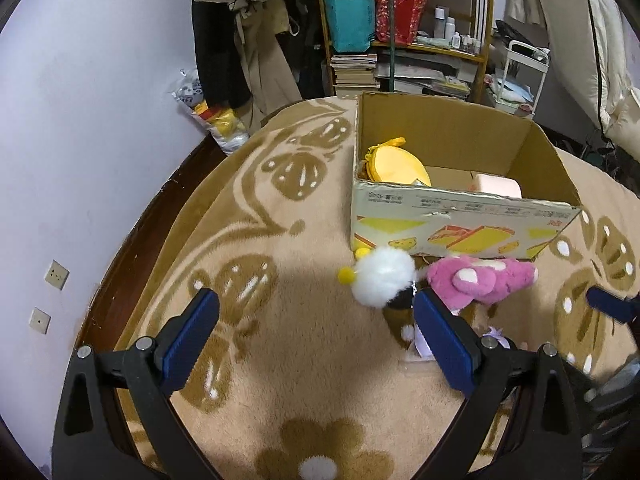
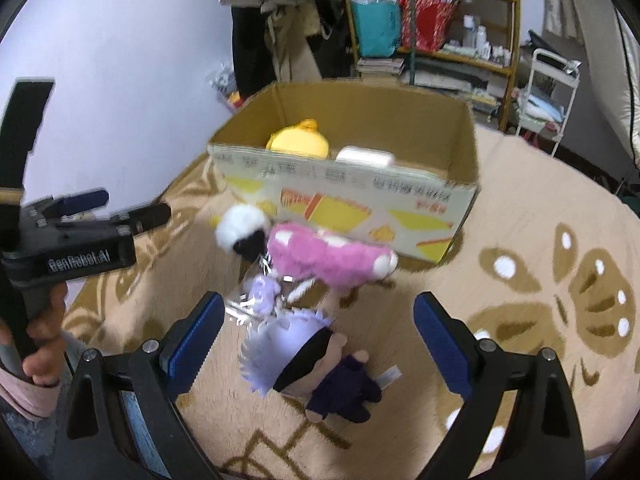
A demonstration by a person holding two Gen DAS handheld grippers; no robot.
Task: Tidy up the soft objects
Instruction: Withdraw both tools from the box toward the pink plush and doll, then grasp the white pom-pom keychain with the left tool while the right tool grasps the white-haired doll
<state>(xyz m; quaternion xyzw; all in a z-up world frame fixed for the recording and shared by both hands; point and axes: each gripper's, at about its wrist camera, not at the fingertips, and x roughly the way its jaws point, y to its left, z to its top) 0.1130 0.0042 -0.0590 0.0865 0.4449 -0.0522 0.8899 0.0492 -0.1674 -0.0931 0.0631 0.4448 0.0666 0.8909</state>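
An open cardboard box (image 1: 460, 220) (image 2: 352, 196) stands on the patterned blanket, holding a yellow plush (image 1: 398, 166) (image 2: 298, 145) and a pale pink soft block (image 1: 498, 185) (image 2: 364, 157). In front of it lie a white fluffy toy with yellow feet (image 1: 382, 276) (image 2: 240, 226) and a pink plush (image 1: 480, 278) (image 2: 328, 258). A doll with lilac hair and dark clothes (image 2: 308, 364) lies between my right gripper's fingers. My right gripper (image 2: 318, 344) is open above it. My left gripper (image 1: 316, 334) (image 2: 108, 208) is open over bare blanket, left of the toys.
A small lilac toy in clear wrapping (image 2: 260, 294) lies beside the doll. A wooden shelf (image 1: 404, 28) with bags and books, hanging clothes (image 1: 240, 40) and a white rack (image 1: 524, 76) stand behind the bed. The wall (image 1: 80, 120) runs along the left edge.
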